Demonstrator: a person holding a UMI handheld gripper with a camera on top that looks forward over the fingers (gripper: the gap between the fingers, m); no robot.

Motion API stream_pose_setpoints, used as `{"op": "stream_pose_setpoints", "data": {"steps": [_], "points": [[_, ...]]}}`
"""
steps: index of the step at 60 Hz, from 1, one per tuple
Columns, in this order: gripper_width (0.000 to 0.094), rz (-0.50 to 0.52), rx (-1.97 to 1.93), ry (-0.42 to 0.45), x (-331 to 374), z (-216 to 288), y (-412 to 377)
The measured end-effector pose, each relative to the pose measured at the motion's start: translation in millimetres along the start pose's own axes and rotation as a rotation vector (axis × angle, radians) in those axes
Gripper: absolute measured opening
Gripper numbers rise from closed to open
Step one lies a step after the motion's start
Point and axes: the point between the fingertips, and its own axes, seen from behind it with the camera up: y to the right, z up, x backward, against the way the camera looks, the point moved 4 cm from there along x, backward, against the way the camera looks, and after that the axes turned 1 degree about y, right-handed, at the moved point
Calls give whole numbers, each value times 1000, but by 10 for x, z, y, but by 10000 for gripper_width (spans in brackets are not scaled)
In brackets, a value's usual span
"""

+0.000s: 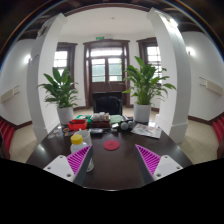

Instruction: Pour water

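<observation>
My gripper [112, 160] hung with fingers apart, empty; I judged I should approach the far clutter [100, 124] slowly and level.

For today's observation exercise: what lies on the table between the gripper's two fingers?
In the gripper view, the open gripper frames bare dark table; just beyond lies a small red disc.

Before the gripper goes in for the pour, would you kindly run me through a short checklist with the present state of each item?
1. Gripper open: ok, pink pads stand wide apart.
2. Nothing held between the fingers: ok.
3. Yellow cup reachable: ok, just ahead of the left finger.
4. Pink disc unobstructed on the dark table: ok.
5. Water vessel identified among the far clutter: cannot tell.
6. Water level in any vessel: cannot tell.
</observation>
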Motion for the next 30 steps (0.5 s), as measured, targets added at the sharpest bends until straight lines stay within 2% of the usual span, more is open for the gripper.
{"op": "stream_pose_setpoints", "data": {"steps": [9,10,11,14,19,30], "points": [[852,139,10,32,99,-295,-433],[851,156,4,34,11,-127,-514],[849,171,1,38,56,-336,-555],[850,206,-2,45,23,-487,-739],[856,215,13,64,-137,-616,-981],[861,161,31,84,-683,-703,-1189]]}}
